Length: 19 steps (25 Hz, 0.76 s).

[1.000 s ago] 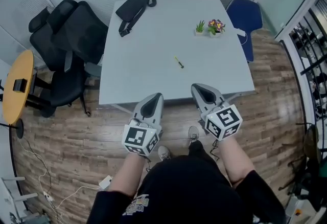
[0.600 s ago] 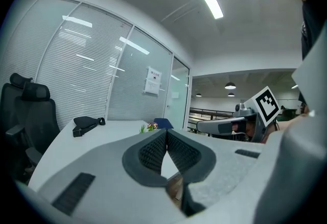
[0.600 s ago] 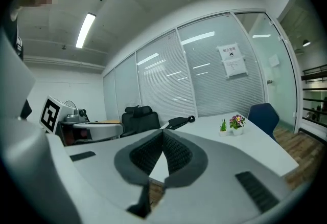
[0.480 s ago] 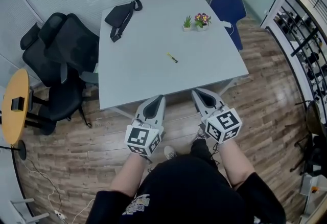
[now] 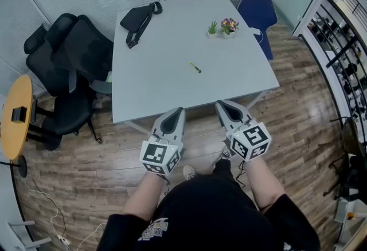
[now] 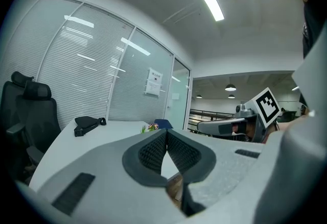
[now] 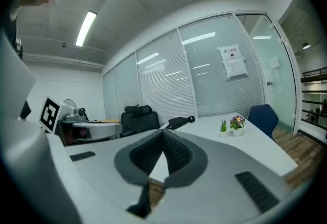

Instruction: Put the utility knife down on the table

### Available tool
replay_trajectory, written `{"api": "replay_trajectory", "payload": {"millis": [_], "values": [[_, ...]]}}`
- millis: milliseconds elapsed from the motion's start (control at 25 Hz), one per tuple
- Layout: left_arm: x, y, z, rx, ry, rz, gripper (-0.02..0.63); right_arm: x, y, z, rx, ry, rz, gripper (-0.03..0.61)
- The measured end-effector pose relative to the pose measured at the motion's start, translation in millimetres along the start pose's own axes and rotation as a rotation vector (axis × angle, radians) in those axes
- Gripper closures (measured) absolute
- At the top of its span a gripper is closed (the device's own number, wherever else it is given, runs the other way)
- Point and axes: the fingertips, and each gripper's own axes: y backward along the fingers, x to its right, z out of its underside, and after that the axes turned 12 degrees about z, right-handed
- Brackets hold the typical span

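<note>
— What stands in the office?
— A grey table (image 5: 166,92) on a wood floor (image 5: 86,169).
— And the tools?
— The left gripper (image 5: 176,111) and right gripper (image 5: 221,104) hang just off its near edge, jaws pressed together, holding nothing. The utility knife (image 5: 195,67) lies near the table's middle, well apart from both.

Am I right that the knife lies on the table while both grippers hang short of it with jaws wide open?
No: both gripper views show the jaws together. The knife does lie on the table, the left gripper and right gripper short of it.
</note>
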Motion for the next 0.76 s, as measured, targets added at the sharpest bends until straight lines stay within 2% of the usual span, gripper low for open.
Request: {"api": "replay_trajectory", "payload": {"millis": [760], "values": [[-5.7, -2.3, 4.9, -0.006, 0.010, -0.008, 0.608, 1.5, -8.8, 3.9, -0.011, -0.023, -0.006, 0.575]]}}
